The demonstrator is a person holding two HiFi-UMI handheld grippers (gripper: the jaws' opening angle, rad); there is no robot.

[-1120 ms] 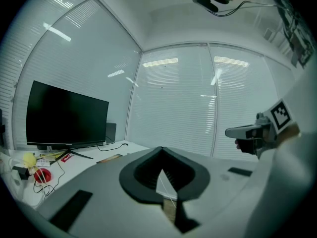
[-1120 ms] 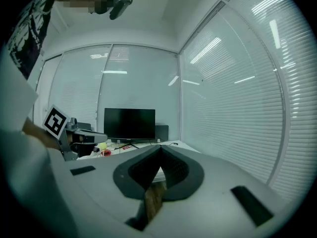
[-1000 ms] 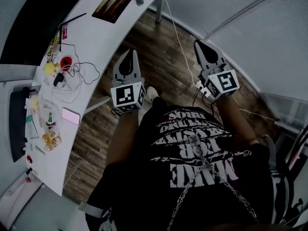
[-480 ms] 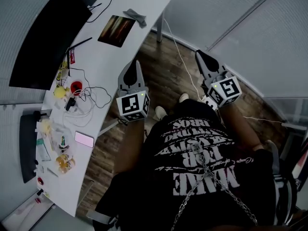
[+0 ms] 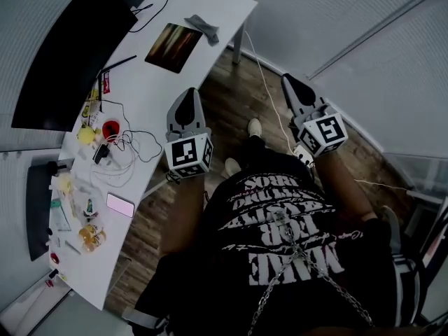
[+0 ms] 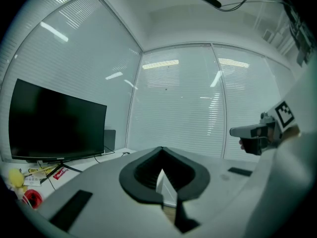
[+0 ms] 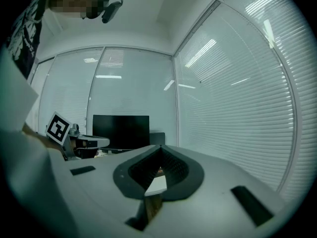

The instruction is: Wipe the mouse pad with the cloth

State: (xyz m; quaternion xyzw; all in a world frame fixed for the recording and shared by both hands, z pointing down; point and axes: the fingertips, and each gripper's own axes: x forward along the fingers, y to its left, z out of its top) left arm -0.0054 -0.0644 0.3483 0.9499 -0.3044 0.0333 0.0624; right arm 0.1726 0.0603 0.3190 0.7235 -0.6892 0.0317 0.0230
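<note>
The dark mouse pad (image 5: 173,46) lies near the far end of the white desk (image 5: 150,93), and a crumpled grey cloth (image 5: 202,28) rests just beyond its right corner. My left gripper (image 5: 188,94) is held over the desk's right edge, well short of the pad, shut and empty. My right gripper (image 5: 288,80) hangs over the wooden floor to the right of the desk, also shut with nothing in it. In the left gripper view the jaws (image 6: 161,150) meet at their tips, with the right gripper (image 6: 253,133) off to the side. The right gripper view shows closed jaws (image 7: 160,148) too.
A large black monitor (image 5: 64,56) stands along the desk's left side. Tangled cables (image 5: 126,142), a red item (image 5: 110,129), a pink phone (image 5: 120,204) and small clutter cover the near part. A white cord (image 5: 269,89) runs across the wooden floor (image 5: 234,107). Blinded glass walls (image 5: 329,19) close the room.
Both grippers, still shut, have moved forward alongside the desk as the person walks. The mouse pad and cloth now sit lower and closer in the head view.
</note>
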